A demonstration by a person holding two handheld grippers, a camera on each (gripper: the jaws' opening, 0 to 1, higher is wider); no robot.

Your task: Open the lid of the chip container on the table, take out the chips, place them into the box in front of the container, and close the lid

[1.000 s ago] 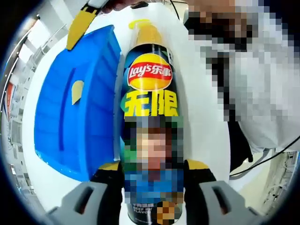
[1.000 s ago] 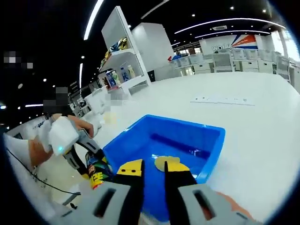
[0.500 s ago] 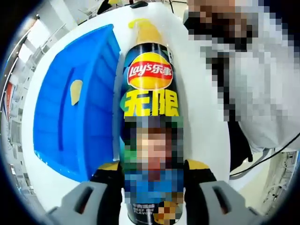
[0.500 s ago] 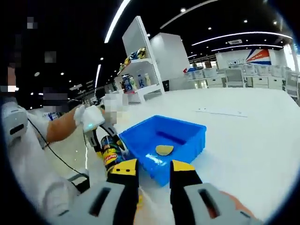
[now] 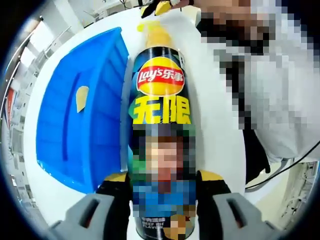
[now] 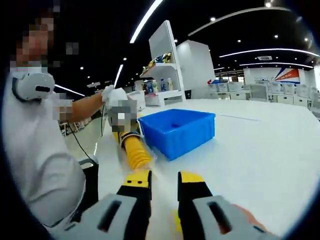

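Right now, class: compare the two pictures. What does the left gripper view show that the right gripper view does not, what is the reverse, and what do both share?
Left gripper view alone: the Lay's label on the chip can and a single chip lying inside the blue box.

Right gripper view alone: the right tongs standing open over the white table, and shelves behind.

Both: the chip can held in the left tongs, its stack of chips sticking out, beside the blue box.

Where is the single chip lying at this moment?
In the left gripper view, the chip lies inside the blue box, left of the chip container held by the left gripper.
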